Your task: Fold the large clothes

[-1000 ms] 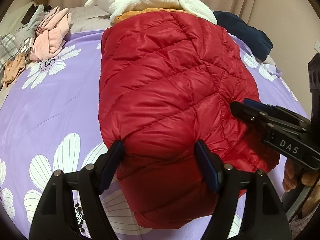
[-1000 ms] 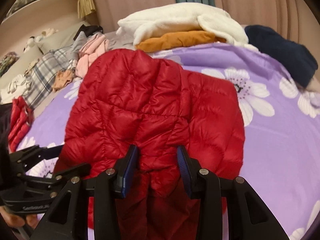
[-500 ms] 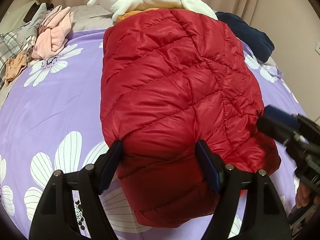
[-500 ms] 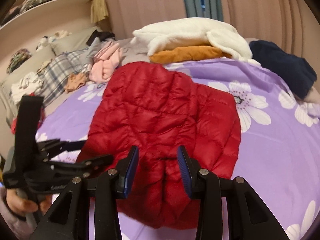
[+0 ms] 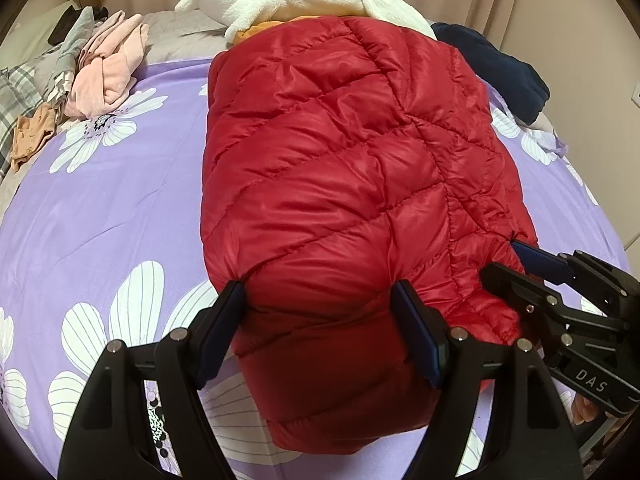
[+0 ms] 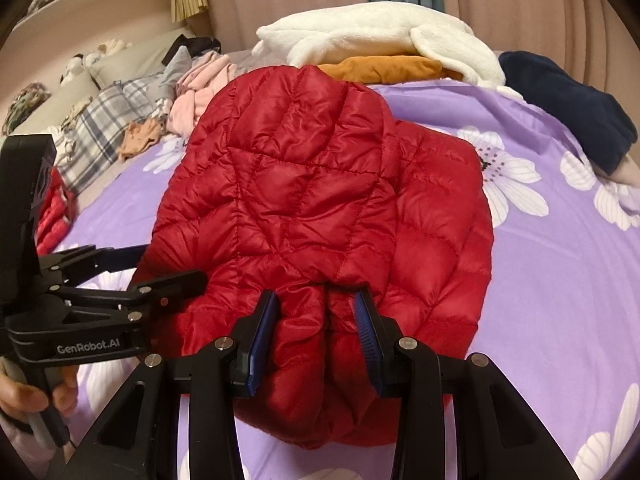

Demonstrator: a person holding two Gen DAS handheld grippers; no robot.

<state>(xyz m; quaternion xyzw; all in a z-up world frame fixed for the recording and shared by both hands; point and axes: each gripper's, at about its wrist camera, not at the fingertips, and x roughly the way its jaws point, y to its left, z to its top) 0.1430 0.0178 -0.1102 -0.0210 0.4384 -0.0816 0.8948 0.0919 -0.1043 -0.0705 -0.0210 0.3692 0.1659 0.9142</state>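
I have the red quilted puffer jacket [image 5: 352, 184] lying lengthwise on the bed's purple sheet printed with white flowers [image 5: 100, 208], already brought into a long narrow bundle, and I am working at its near end. My left hand-held gripper [image 5: 320, 332] stands wide open with the near end of the bundle bulging between its two fingers; the padding touches both pads, but I would call that straddling, not a firm grip. My right hand-held gripper [image 6: 316, 332] is partly closed around a puckered ridge of the same red fabric at the near edge, its blue pads pressing the folds from both sides, so I judge it has hold of the jacket there. The step in hand, as I read it, is gathering the near end ready to fold it over toward the far end. The next move calls for closing my left fingers until they truly bite through the slippery, puffy shell, then lifting both grippers together and carrying the end forward evenly, since trapped air will make the layers spring back. At the far end of the bed lie a cream fleece garment [image 6: 380, 40] on top of a folded mustard-orange one [image 6: 380, 70], with a navy fleece garment [image 6: 568, 104] off to the right, so I should stop the fold short of them.
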